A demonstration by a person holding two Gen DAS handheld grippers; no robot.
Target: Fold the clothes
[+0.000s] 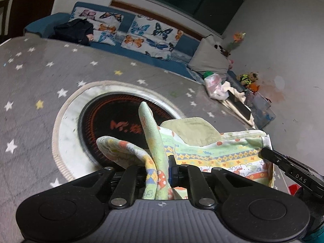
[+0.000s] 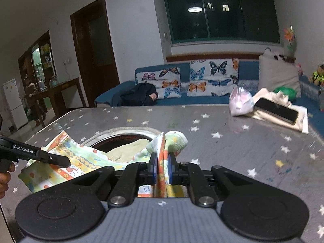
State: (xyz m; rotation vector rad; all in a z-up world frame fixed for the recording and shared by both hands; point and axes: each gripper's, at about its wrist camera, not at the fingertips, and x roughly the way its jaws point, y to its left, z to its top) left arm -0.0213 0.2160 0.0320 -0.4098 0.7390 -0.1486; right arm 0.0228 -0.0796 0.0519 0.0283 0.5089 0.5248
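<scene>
Both grippers are clamping the same garment [image 1: 212,151]. Left gripper [image 1: 158,174] is pinching a bunched fold of the printed cloth between its pads, the fabric rising in a loop past the fingertips. Right gripper [image 2: 162,168] is likewise closed on a gathered edge of the cloth, with an orange-striped band squeezed between its blue pads [image 2: 171,167]. In the right wrist view, the left gripper is showing at the picture's left edge, a hand [image 2: 5,177] gripping its handle.

Garment is a small pale-green piece with coloured pattern bands, its plain lining turned up in the middle. It is hanging slack between the two grippers and draping over the table [image 2: 232,151], partly covering the round black burner [image 1: 113,125] set in the table's centre.

Table cover is grey with stars. Near its far right corner, a phone [image 2: 276,110] is lying on folded cloth, just beside a pink bag [image 2: 241,103]. Sofa [image 2: 202,81] is running along the table's far edge.
</scene>
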